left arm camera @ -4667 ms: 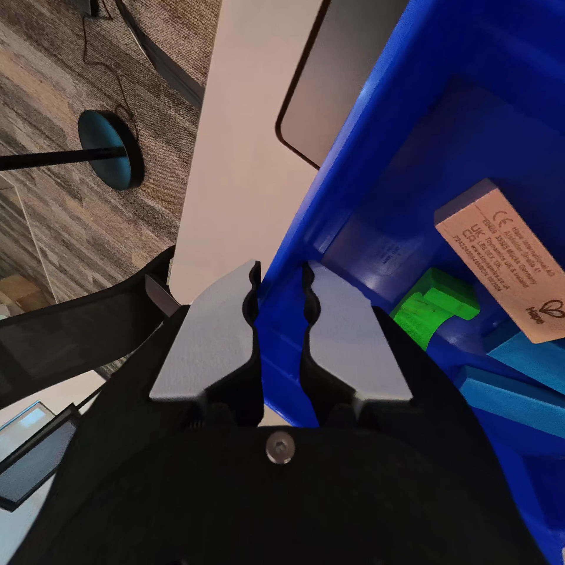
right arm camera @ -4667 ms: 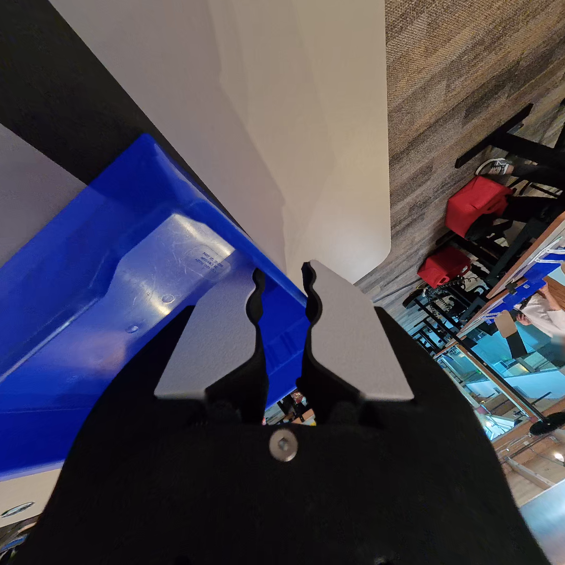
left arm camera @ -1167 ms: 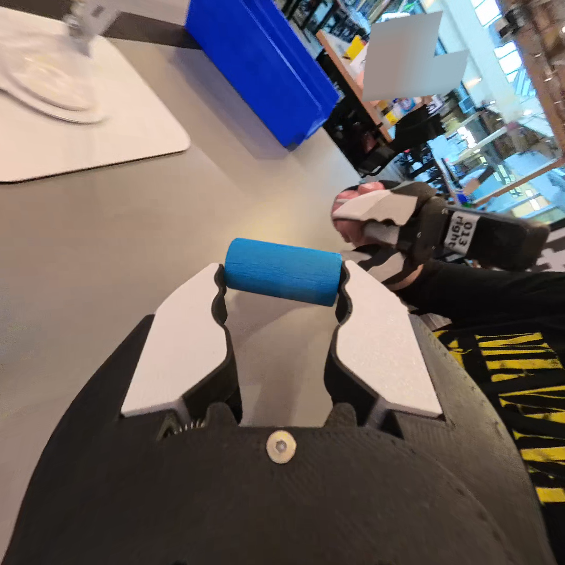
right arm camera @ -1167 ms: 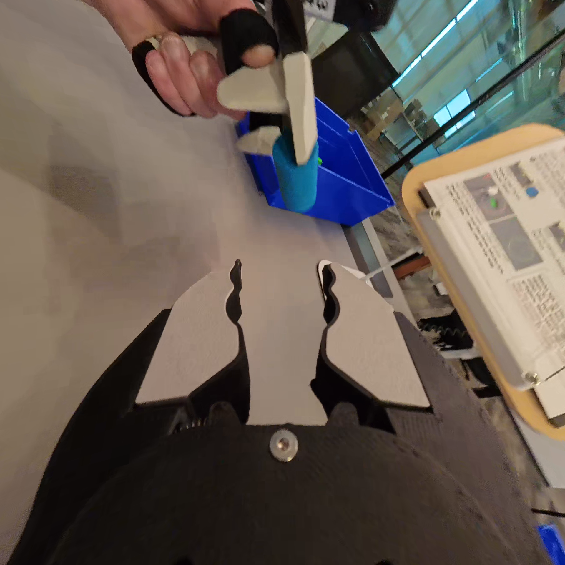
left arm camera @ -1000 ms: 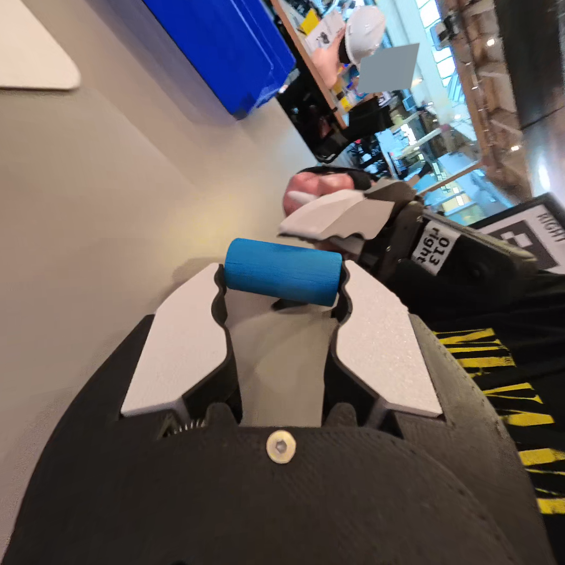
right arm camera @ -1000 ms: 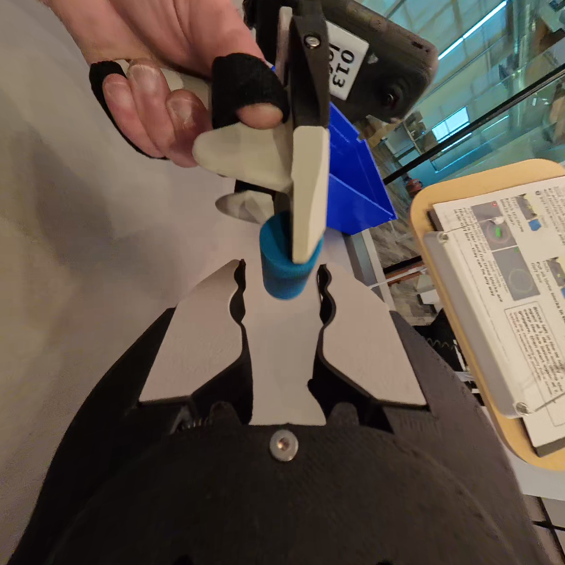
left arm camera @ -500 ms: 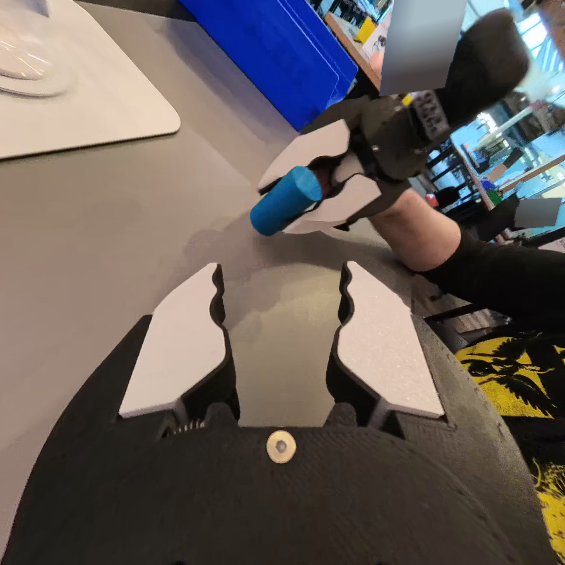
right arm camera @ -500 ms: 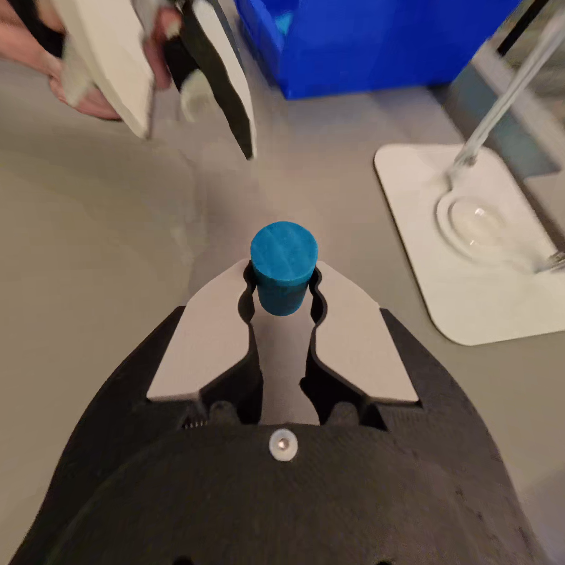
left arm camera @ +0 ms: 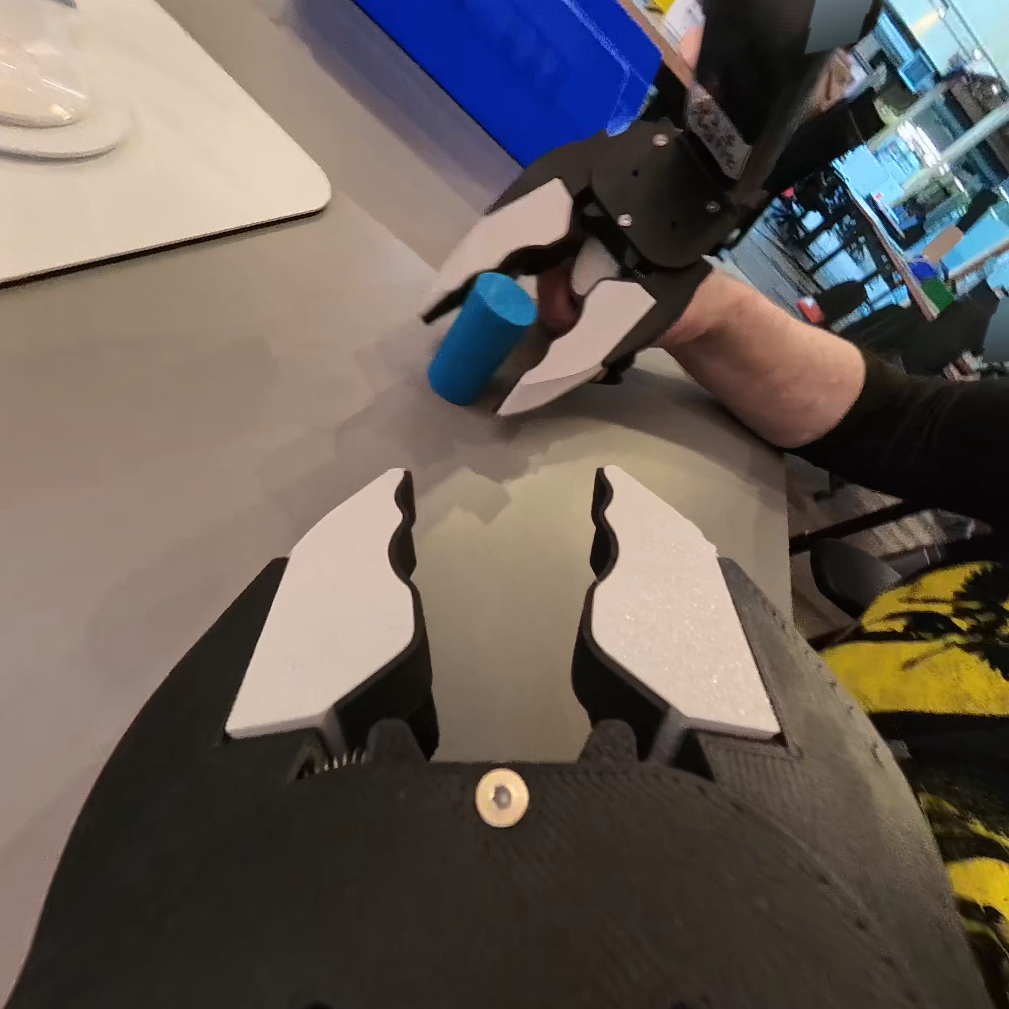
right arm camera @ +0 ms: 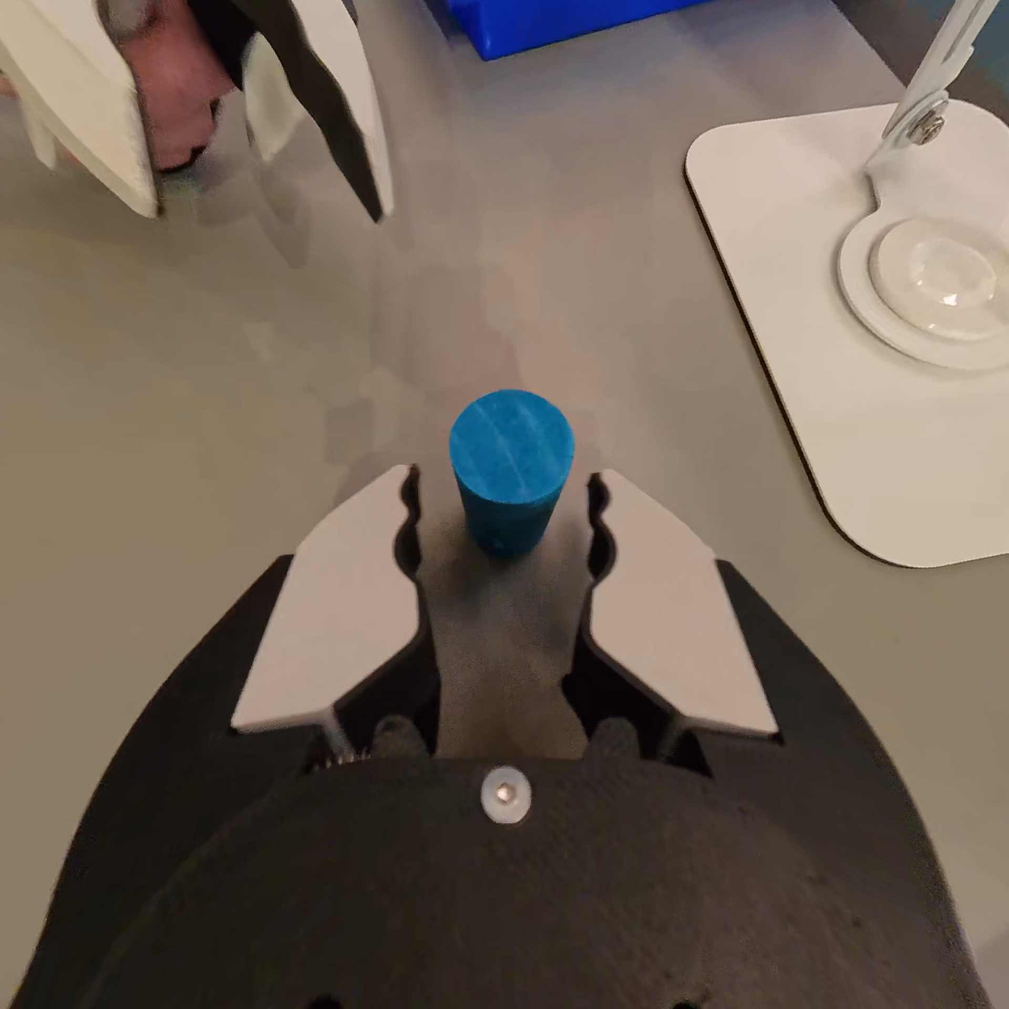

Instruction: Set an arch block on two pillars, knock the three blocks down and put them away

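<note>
A: Light is soft and even on the table (left arm camera: 164,437). Bright daylight sits at the far right of the left wrist view, behind glass.

B: Shadows?

A: Faint and smeared. The cylinder (right arm camera: 510,469) throws a dim patch toward the right gripper (right arm camera: 502,486).

B: Sharpness?

A: The left gripper (left arm camera: 502,491) is crisp in its own view. In the right wrist view it (right arm camera: 262,185) is motion-blurred at top left, as is the bin (left arm camera: 518,71) in the left wrist view.

B: Glare?

A: A small gleam on the stand (right arm camera: 819,382), possibly from overhead. The wide lens bends the edges.
</note>
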`<state>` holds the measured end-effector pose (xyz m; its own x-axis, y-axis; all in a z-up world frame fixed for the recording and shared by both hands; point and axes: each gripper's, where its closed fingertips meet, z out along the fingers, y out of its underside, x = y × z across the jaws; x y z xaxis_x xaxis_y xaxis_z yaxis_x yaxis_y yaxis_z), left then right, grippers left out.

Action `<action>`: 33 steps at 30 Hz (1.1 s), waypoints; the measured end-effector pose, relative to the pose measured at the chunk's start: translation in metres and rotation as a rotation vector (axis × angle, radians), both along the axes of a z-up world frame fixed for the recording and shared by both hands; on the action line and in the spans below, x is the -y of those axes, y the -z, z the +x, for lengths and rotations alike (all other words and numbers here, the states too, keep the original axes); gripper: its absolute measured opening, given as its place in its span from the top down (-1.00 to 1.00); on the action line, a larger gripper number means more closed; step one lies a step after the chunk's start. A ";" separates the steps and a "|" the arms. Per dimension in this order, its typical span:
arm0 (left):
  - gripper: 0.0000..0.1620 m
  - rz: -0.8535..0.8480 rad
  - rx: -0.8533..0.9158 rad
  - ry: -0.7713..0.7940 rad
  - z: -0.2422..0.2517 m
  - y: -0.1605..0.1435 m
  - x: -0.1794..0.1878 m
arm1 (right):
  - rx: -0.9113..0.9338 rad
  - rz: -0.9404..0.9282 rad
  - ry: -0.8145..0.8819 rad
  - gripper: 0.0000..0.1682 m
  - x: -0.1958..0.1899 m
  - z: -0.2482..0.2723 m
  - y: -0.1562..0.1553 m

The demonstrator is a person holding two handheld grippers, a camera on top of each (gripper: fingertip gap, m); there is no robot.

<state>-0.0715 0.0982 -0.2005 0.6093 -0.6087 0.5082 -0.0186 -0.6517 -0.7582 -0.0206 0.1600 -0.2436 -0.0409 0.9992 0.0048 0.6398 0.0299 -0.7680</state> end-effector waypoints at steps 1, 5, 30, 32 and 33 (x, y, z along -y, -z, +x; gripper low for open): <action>0.23 0.019 -0.015 0.040 0.002 -0.009 0.007 | -0.011 -0.006 -0.008 0.25 0.001 0.000 -0.002; 0.15 0.149 -0.225 -0.018 -0.041 -0.053 0.011 | -0.064 -0.057 -0.019 0.27 0.002 0.005 -0.009; 0.07 -0.101 -0.952 0.334 -0.234 0.061 -0.088 | -0.049 -0.079 -0.045 0.30 0.006 0.008 -0.007; 0.07 -0.107 -0.939 0.285 -0.237 0.060 -0.092 | -0.057 -0.075 -0.044 0.29 0.006 0.008 -0.008; 0.07 -0.105 -0.913 0.242 -0.239 0.055 -0.094 | -0.066 -0.070 -0.043 0.29 0.005 0.008 -0.009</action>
